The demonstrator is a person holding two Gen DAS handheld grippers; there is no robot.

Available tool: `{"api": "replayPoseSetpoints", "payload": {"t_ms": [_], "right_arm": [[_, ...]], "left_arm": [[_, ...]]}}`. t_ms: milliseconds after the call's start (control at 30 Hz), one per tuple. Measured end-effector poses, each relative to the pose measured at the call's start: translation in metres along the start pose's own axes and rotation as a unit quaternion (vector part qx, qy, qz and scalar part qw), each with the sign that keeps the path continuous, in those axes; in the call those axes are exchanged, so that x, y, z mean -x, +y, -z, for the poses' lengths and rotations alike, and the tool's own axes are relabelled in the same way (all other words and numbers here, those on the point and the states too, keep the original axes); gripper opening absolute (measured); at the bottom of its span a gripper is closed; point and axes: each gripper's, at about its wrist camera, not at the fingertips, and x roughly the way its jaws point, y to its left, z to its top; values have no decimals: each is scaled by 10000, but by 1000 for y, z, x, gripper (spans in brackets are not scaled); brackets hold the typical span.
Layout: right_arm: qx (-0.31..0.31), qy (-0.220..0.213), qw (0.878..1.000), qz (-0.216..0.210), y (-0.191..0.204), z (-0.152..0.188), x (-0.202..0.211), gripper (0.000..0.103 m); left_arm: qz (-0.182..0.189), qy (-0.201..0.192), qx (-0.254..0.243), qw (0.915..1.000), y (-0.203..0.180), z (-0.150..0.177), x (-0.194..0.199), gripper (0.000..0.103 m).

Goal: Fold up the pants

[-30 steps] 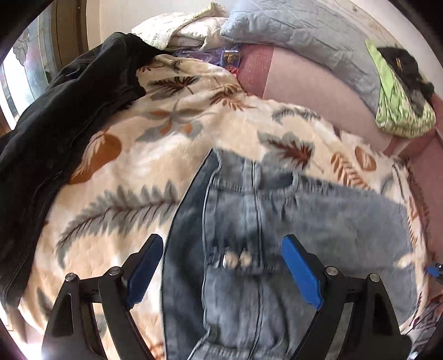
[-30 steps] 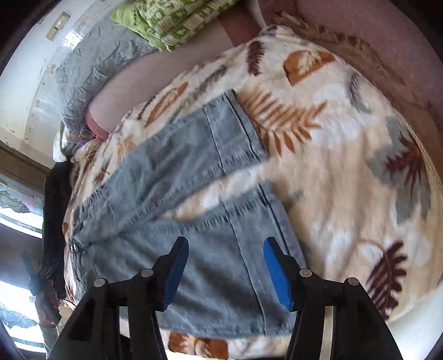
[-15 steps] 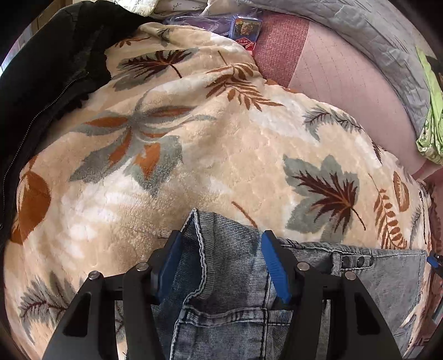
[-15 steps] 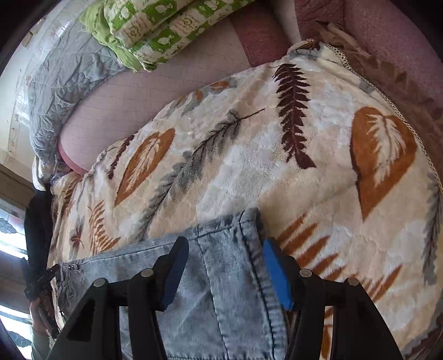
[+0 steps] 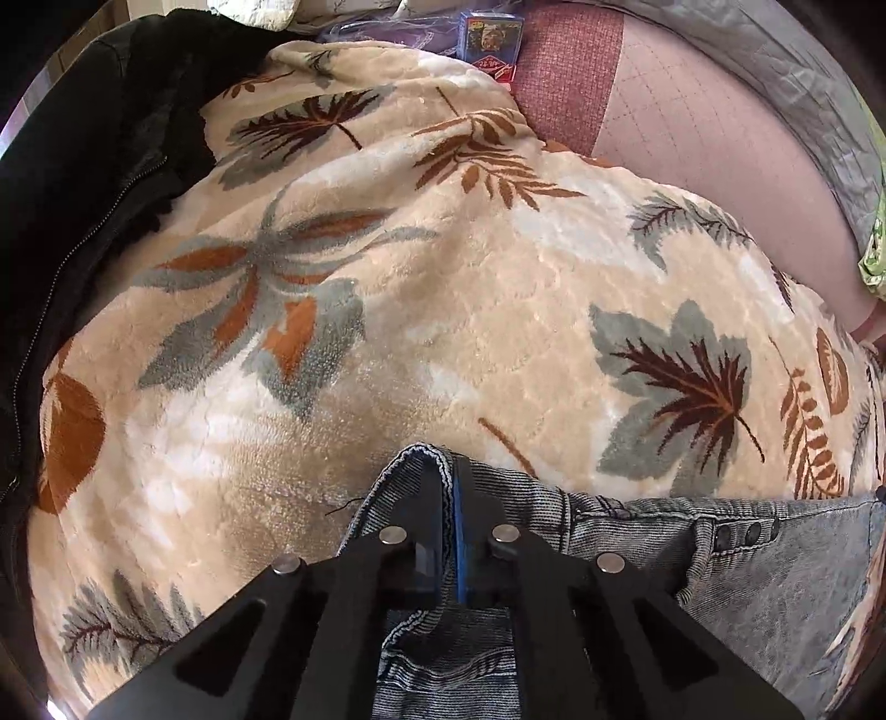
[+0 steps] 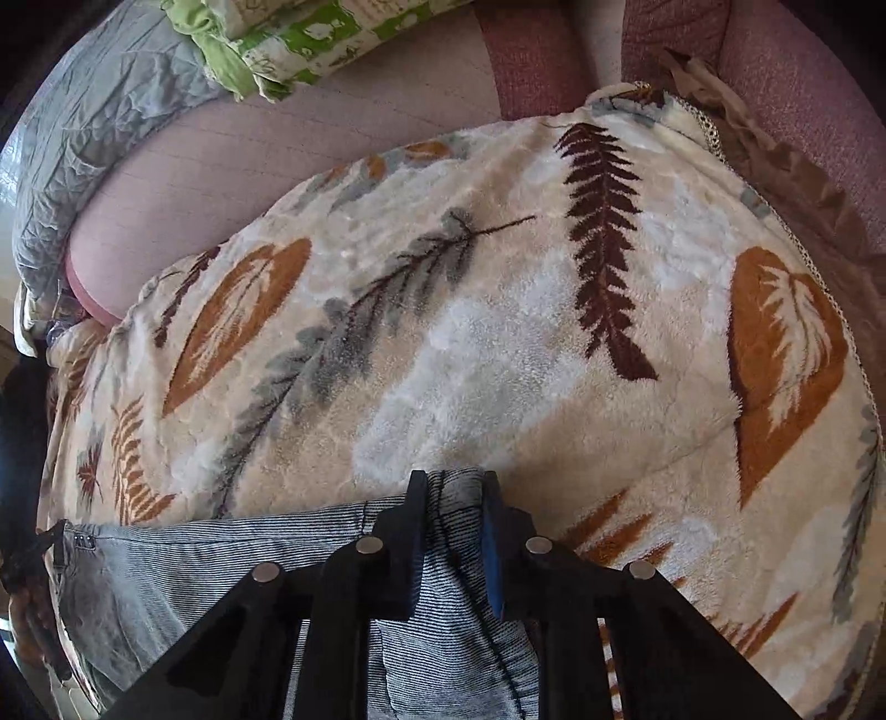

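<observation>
Both grippers now pinch the jeans. A second ago each one hung wide open over the cloth; now each sits at a far edge of the pants with its jaws squeezed in.

Left gripper point(image 5: 448, 498), low in the middle of the left wrist view, has just been closing, and its jaws are clamped tight on the corner of the waistband point(image 5: 421, 465). That denim corner pokes up in a little loop around the tips. More of the jeans point(image 5: 747, 559) runs off to the lower right, with two small buttons point(image 5: 736, 534) showing.

Right gripper point(image 6: 454, 498), low in the middle of the right wrist view, has also just been closing. A thick fold of a leg hem point(image 6: 454, 482) is bunched between its blue pads point(image 6: 490, 554), so it grips the pants too. The rest of the leg point(image 6: 221, 559) stretches to the lower left of that frame.

The jeans lie on a fluffy leaf blanket point(image 5: 443, 310) that fills most of both views. A black jacket point(image 5: 83, 194) sits at the upper left of the left view, and a small box point(image 5: 490, 39) at the top. A green pillow point(image 6: 310, 39) is at the top of the right view.

This looks like the start of a fold. With both ends held, the next move is probably to lift that long edge and carry it over. The thick bunch in the right gripper could slip, so a slow lift seems wise.
</observation>
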Motion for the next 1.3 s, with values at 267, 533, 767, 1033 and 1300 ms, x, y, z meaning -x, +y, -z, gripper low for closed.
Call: {"api": "replayPoseSetpoints", "payload": {"t_ms": [267, 533, 767, 1033, 1300], "right_arm": [[19, -422, 9990, -117, 2, 9, 46, 18], [54, -1067, 9922, -641, -1, 57, 139, 18], [199, -1521, 9808, -1202, -36, 165, 210, 18], [414, -374, 9900, -1292, -81, 315, 167, 24], [-72, -528, 9881, -1445, -101, 319, 189, 64]], "left_arm": [[483, -545, 68, 9973, 9, 10, 56, 2], [1141, -1338, -208, 9842, 25, 74, 163, 3], [1790, -1691, -455, 9681, 67, 184, 224, 3], [1578, -485, -516, 9849, 110, 277, 164, 7], [454, -866, -394, 9944, 120, 277, 194, 16]]}}
